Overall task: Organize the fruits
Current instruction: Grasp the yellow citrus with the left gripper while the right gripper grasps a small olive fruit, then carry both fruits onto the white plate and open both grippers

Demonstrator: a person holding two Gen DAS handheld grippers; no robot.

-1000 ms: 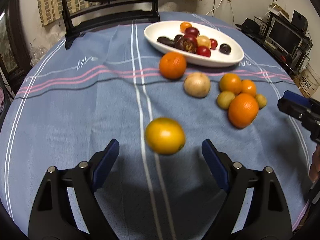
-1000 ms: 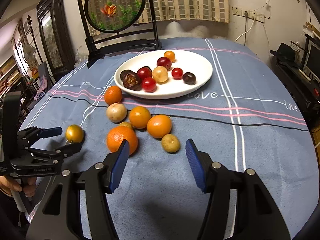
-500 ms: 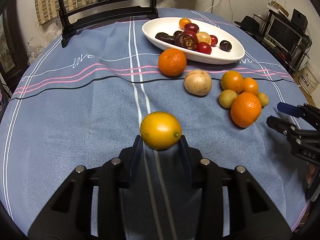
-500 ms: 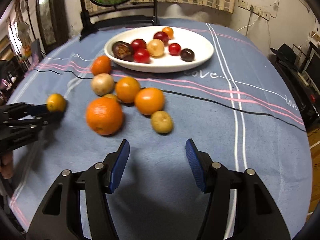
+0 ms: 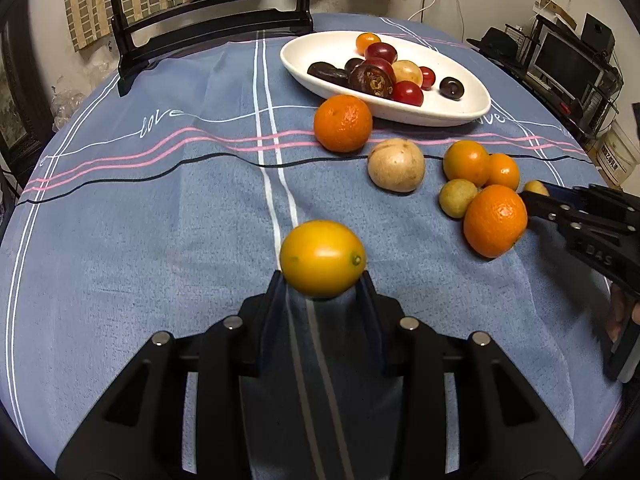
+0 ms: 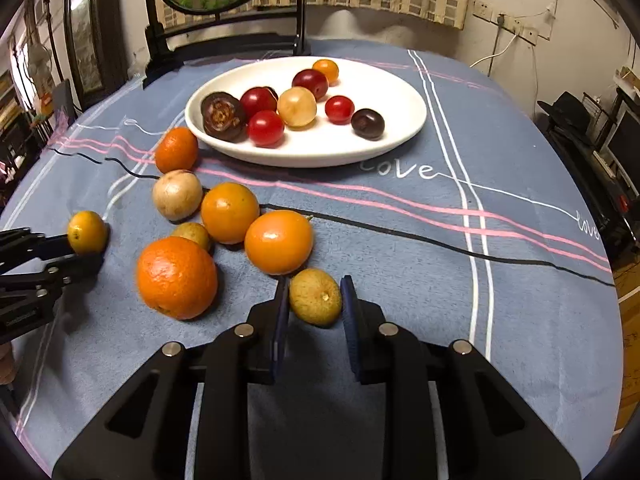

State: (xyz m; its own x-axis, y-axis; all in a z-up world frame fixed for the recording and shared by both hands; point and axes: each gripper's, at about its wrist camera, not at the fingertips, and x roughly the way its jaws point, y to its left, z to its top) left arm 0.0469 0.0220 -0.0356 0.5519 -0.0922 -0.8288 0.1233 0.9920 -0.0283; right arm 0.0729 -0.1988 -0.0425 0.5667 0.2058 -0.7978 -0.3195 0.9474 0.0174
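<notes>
My left gripper (image 5: 323, 280) is shut on a yellow-orange kumquat (image 5: 322, 257), held just above the blue cloth; it also shows in the right wrist view (image 6: 87, 232). My right gripper (image 6: 314, 300) is shut on a small brownish-yellow fruit (image 6: 315, 297) on the cloth, seen small in the left wrist view (image 5: 535, 188). A white oval plate (image 6: 400, 92) holds several red, dark and pale fruits. Loose on the cloth lie a big orange (image 6: 177, 277), two smaller oranges (image 6: 278, 241), a tangerine (image 6: 176, 149) and a pale round fruit (image 6: 177, 195).
A black wooden stand with a round fish picture (image 6: 224, 40) rises at the table's far edge. Shelves and electronics (image 5: 576, 64) stand to the right of the table. The blue striped tablecloth (image 5: 160, 208) stretches to the left.
My left gripper closed on the kumquat and lifted it slightly. My right gripper moved forward and closed on the small brownish-yellow fruit.
</notes>
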